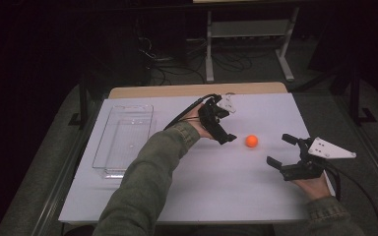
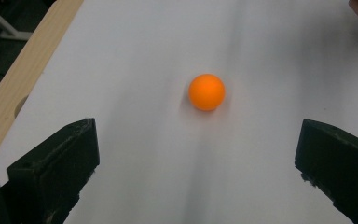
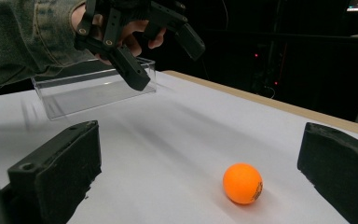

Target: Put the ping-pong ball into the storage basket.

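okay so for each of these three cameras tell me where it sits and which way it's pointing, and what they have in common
High view: above the person's side, looking forward and down on the table; both sleeved forearms, left gripper and right gripper show.
Left gripper view: rides the left gripper, looking down past its two spread black jaws at the orange ball.
Right gripper view: rides the right gripper low over the table, facing the ball, the clear tray and the left gripper.
Shared: all three show the orange ball on the white surface.

- The orange ball (image 1: 251,141) looked like smooth, matt plastic.
- The tray (image 1: 123,140) left of the ball was clear, glossy plastic.
- The table (image 1: 236,191) had a matt white top with a bare wood edge.
- The sleeve (image 1: 147,182) was coarse green cloth.
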### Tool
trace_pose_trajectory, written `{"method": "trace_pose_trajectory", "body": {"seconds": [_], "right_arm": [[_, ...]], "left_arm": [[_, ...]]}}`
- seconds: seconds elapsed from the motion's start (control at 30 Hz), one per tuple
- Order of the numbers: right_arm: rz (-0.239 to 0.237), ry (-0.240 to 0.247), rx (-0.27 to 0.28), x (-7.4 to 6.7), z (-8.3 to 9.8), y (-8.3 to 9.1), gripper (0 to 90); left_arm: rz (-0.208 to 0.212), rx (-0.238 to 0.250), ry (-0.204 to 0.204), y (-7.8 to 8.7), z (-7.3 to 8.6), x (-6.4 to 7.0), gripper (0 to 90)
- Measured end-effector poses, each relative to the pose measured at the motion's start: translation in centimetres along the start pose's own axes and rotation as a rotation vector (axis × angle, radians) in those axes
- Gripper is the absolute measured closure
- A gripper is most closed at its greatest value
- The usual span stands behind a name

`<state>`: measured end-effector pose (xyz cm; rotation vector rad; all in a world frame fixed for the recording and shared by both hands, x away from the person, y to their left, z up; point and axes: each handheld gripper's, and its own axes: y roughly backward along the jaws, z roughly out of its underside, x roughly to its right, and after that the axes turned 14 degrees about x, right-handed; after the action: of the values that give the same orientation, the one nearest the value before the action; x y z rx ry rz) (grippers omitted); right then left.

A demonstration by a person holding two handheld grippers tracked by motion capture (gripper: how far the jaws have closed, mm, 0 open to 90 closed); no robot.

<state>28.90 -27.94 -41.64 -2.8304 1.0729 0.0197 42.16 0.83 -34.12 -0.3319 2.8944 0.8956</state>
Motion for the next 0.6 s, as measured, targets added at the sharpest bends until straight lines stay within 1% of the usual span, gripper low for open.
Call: {"method": "trace_pose_trajectory", "body": {"seconds": [0.23,0.3,0.37,0.6], "right_arm": [[0.001,0.001,0.005,0.0,0.0,0.1,0.0],[0.000,0.000,0.005,0.0,0.0,0.1,0.0],[0.000,0.000,0.003,0.0,0.0,0.1,0.0],[-0.004,0.000,-0.002,0.0,0.1,0.0,0.0]], "left_arm": [[0.012,-0.006,-0.009,-0.9,-0.3,0.1,0.0],[0.017,-0.009,-0.005,-1.2,-0.3,0.2,0.0],[0.025,-0.020,-0.014,-1.5,-0.3,0.2,0.0],[0.032,-0.022,-0.008,-2.3,-0.2,0.1,0.0]]}}
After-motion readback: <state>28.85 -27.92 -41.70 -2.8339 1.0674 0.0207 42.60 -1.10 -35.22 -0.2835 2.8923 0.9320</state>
